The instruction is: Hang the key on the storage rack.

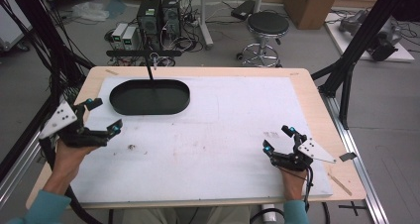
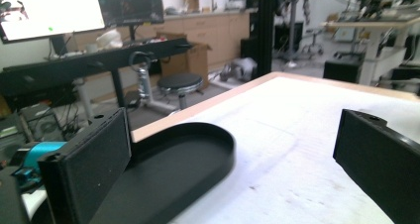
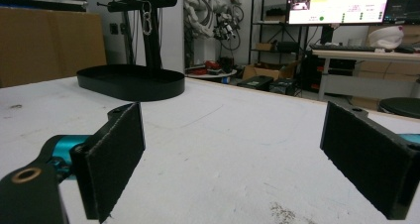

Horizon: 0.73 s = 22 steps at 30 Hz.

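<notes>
We see the left gripper (image 1: 104, 116) at the left edge of the high view, jaws spread wide, nothing between them, held just below and left of the tray (image 1: 149, 97). The tray, black and oval, sits empty in the upper left of the white mat (image 1: 213, 135). In the left gripper view the tray lies close behind the left jaw. The right gripper (image 1: 278, 139) rests low at lower right, well apart from the tray, jaws also wide and empty.
</notes>
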Motion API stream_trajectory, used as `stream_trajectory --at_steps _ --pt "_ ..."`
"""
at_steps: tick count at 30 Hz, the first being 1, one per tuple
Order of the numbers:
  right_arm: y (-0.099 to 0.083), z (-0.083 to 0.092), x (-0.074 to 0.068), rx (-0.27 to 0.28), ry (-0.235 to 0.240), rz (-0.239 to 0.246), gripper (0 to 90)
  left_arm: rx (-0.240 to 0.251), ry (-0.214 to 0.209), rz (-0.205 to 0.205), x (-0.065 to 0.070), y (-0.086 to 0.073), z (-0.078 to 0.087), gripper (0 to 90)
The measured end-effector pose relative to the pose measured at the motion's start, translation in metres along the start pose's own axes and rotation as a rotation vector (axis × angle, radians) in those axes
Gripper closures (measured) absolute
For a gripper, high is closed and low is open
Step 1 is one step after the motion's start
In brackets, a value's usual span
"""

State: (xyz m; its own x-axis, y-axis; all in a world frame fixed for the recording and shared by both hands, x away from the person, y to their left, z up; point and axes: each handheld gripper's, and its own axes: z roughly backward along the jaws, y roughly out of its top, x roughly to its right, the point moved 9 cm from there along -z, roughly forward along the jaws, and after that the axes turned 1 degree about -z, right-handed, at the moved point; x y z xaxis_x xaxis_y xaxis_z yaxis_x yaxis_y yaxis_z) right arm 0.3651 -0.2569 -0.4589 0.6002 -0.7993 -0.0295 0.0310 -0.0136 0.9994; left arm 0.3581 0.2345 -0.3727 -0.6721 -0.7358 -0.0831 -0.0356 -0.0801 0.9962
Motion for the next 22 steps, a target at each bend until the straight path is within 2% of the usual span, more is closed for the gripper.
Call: stream_trajectory --at_steps 2,5,8,11,13,16,19,22 --pt "0.0 0.0 0.0 0.0 0.0 -0.001 9.5 -0.015 0.002 -0.015 0.005 -0.016 0.004 1.7" --pt "0.0 0.0 0.0 0.0 0.0 0.001 9.5 -0.021 0.008 0.027 0.008 -0.038 0.009 1.7" --pt "0.0 0.0 0.0 0.0 -0.001 0.002 9.5 0.003 0.025 0.042 0.01 -0.051 0.013 1.7" --pt "0.0 0.0 0.0 -0.002 0.0 0.001 9.5 0.006 0.036 0.064 0.015 -0.066 0.013 1.7" --pt "0.0 0.0 -0.001 -0.003 0.001 0.001 9.5 0.003 0.04 0.056 0.017 -0.074 0.013 1.7" --pt "0.0 0.0 -0.001 -0.003 0.001 0.002 9.5 0.001 0.035 0.072 0.018 -0.083 0.012 1.7" --pt "0.0 0.0 -0.001 -0.002 0.001 0.005 9.5 0.025 0.05 0.092 0.015 -0.083 0.014 1.7" --pt "0.0 0.0 -0.001 -0.003 0.001 0.012 9.5 0.031 0.058 0.091 0.015 -0.083 0.015 1.7"
